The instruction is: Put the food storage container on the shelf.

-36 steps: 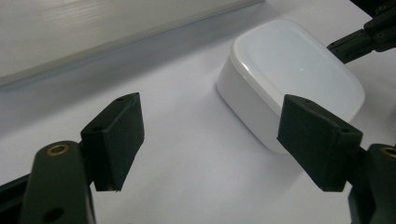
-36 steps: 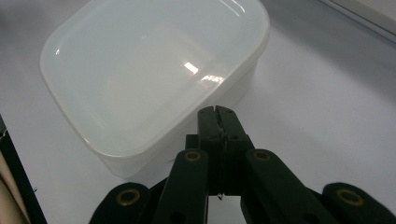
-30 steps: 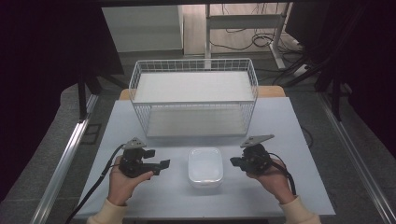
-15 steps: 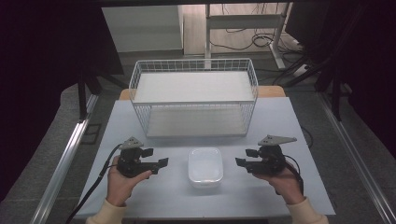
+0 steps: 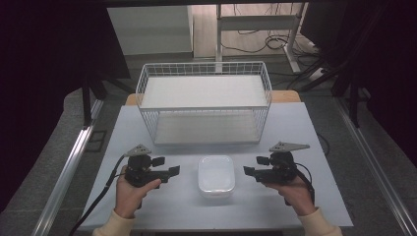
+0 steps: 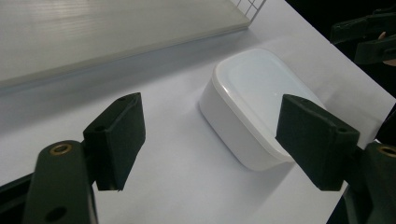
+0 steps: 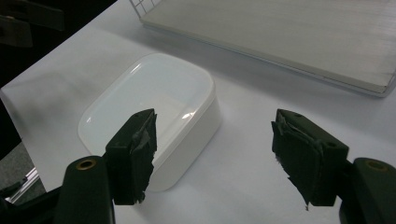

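A white lidded box [image 5: 216,176] with rounded corners sits on the pale table [image 5: 314,132] between my two grippers. My left gripper [image 5: 167,165] is left of it, jaws wide apart and pointing toward it. Through the left gripper view the box [image 6: 261,93] lies ahead of the open left gripper [image 6: 212,135], untouched. To the box's right, my right gripper [image 5: 255,165] also points at it. Its jaws have just been opening. In the right gripper view nothing sits between the pads of the right gripper [image 7: 215,140], and the box [image 7: 149,102] lies ahead on the left.
A white wire basket rack [image 5: 204,101] with two white shelf boards stands behind the box at the table's far side. Its lower board [image 6: 116,32] [image 7: 303,37] lies close ahead of both grippers. Dark floor and metal rails flank the table.
My right gripper has drawn back a little to the right, away from the box, and its jaws have gone from shut to wide apart. The left gripper and the box have not moved.
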